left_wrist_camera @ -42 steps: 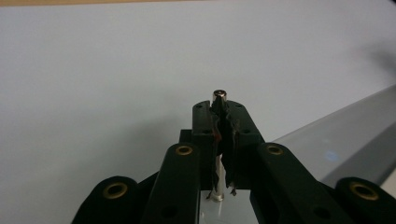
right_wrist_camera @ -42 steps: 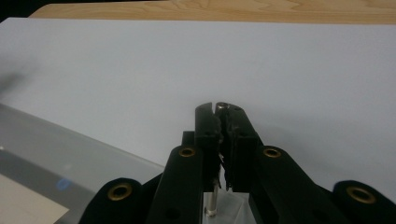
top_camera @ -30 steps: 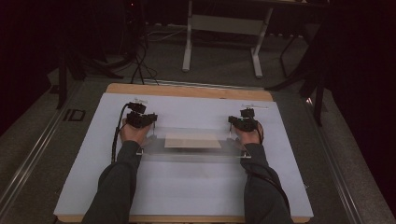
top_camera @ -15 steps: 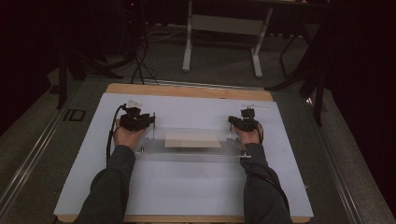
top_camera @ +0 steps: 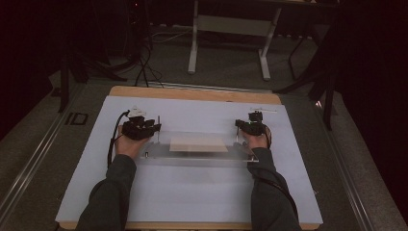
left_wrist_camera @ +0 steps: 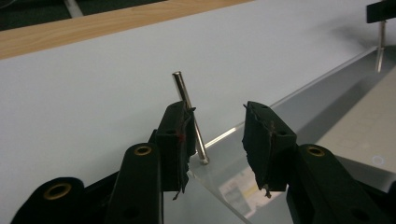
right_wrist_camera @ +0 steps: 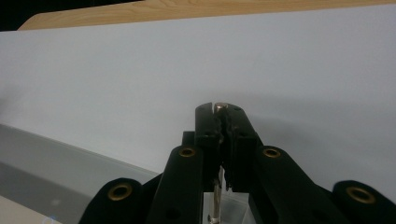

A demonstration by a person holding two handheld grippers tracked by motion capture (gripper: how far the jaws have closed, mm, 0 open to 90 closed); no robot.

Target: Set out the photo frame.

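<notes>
left gripper (left_wrist_camera: pixel 217 135) jaws just opening, apart, metal pin (left_wrist_camera: pixel 189 116) between them beside the left pad, on clear plate (left_wrist_camera: pixel 299 100) corner | right gripper (right_wrist_camera: pixel 223 116) clamped on second pin (right_wrist_camera: pixel 216 198), far plate corner

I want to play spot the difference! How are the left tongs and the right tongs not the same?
The left tongs are open, having just been opening, while the right tongs are shut. The left tongs have a pin loose between their jaws, leaning by one pad; the right tongs squeeze their pin tight. Both are black and sit at corners of the clear plate.
</notes>
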